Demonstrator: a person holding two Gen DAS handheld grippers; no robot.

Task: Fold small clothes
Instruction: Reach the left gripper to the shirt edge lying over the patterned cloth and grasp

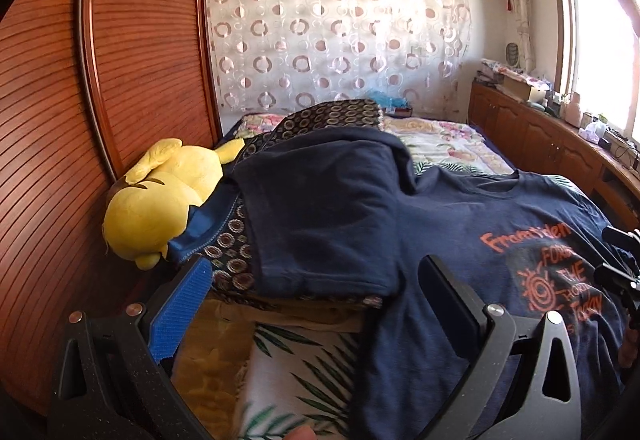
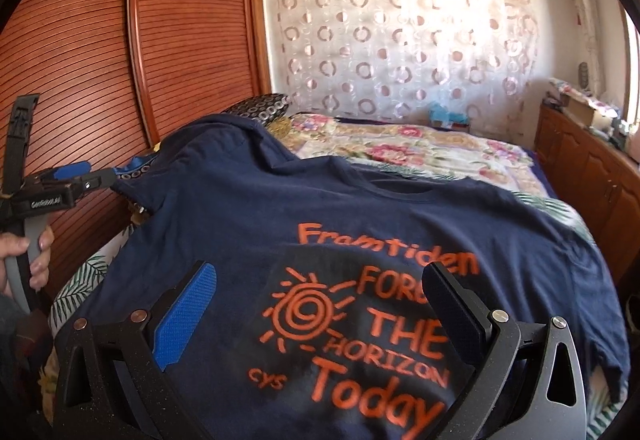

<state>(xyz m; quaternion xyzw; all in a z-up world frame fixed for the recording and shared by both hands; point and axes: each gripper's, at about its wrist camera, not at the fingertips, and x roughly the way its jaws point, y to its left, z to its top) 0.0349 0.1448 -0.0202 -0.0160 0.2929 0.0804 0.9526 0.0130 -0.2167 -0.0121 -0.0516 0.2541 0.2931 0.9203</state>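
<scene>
Wardrobe doors (image 2: 120,52) wall off the bed's left side, a wooden cabinet (image 2: 592,168) the right; we note open bedding (image 2: 420,144) beyond the shirt. Navy T-shirt (image 2: 280,224) lies print-up across the bed, orange lettering legible, one sleeve draped over a patterned pillow (image 1: 232,248) beside a yellow plush toy (image 1: 160,200). Left gripper (image 1: 316,304) hovers at that sleeve's hem, jaws wide, holding nothing. Right gripper (image 2: 320,304) hangs over the print, jaws likewise wide.

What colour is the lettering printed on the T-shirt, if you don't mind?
Orange, on the navy T-shirt; the lettering shows best in the right wrist view.
</scene>
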